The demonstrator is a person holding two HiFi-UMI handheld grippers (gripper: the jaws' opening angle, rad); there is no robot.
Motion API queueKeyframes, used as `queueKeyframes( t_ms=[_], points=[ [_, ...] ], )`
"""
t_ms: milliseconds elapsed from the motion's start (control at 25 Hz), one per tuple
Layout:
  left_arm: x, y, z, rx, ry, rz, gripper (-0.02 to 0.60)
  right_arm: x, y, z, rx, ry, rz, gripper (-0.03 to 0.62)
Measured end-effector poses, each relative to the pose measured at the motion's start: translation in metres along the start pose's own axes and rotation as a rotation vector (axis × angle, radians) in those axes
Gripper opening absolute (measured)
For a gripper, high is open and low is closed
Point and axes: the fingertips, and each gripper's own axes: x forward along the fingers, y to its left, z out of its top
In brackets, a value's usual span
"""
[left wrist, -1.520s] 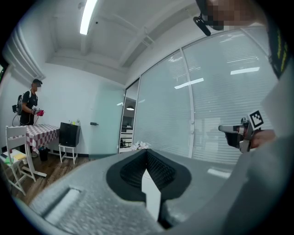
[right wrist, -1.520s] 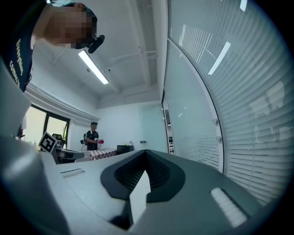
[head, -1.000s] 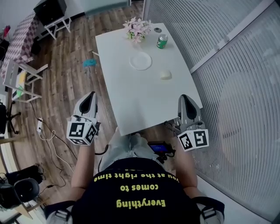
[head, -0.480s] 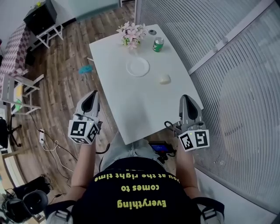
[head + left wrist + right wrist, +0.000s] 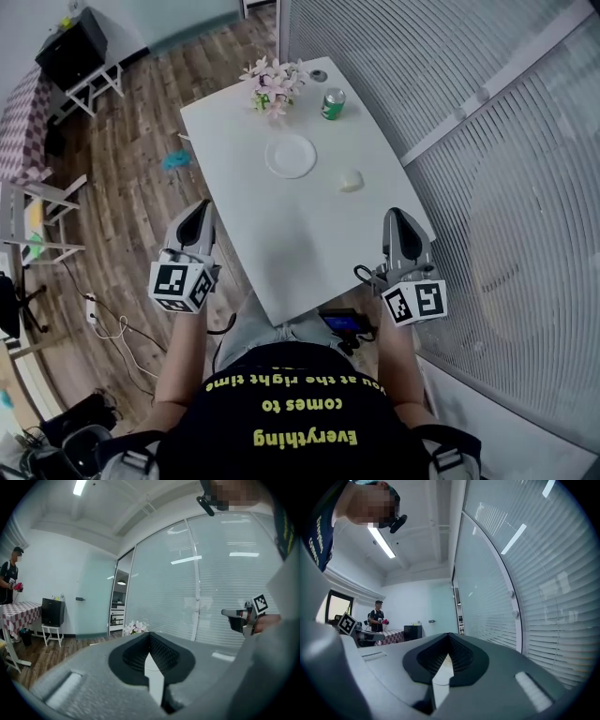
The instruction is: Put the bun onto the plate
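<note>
My left tool (image 5: 195, 212) and right tool (image 5: 401, 217), both closed on nothing, hang toward the 6 o'clock end of the worktop (image 5: 281, 246), well apart from the bun (image 5: 351, 180), which lies at 4 o'clock of the plate (image 5: 290, 156) and looks light, soft and crushable, best pinched gently across its sides.

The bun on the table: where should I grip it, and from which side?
Grip the bun across its rounded sides, probably from the near side with the right gripper: it lies alone, low and domed, right of the plate.
</note>
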Motion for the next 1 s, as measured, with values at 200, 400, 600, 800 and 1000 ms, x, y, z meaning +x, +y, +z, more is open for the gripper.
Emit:
queueKeyframes(
  t_ms=[200, 400, 600, 800, 1000],
  points=[
    [0.02, 0.001, 0.002, 0.001, 0.003, -0.022, -0.002, 0.013, -0.008, -0.003, -0.023, 0.014, -0.016, 0.006],
    [0.036, 0.004, 0.003, -0.002, 0.01, -0.031, -0.002, 0.027, -0.017, -0.012, -0.02, 0.039, -0.023, 0.006],
    [0.051, 0.007, -0.001, -0.009, 0.026, -0.036, -0.002, 0.042, -0.027, -0.023, -0.031, 0.072, -0.025, 0.006],
    [0.065, 0.007, -0.003, -0.014, 0.034, -0.042, -0.002, 0.055, -0.036, -0.035, -0.024, 0.094, -0.027, 0.006],
    [0.076, 0.003, -0.009, -0.023, 0.048, -0.051, -0.002, 0.07, -0.044, -0.05, -0.034, 0.133, -0.02, 0.006]
  ],
)
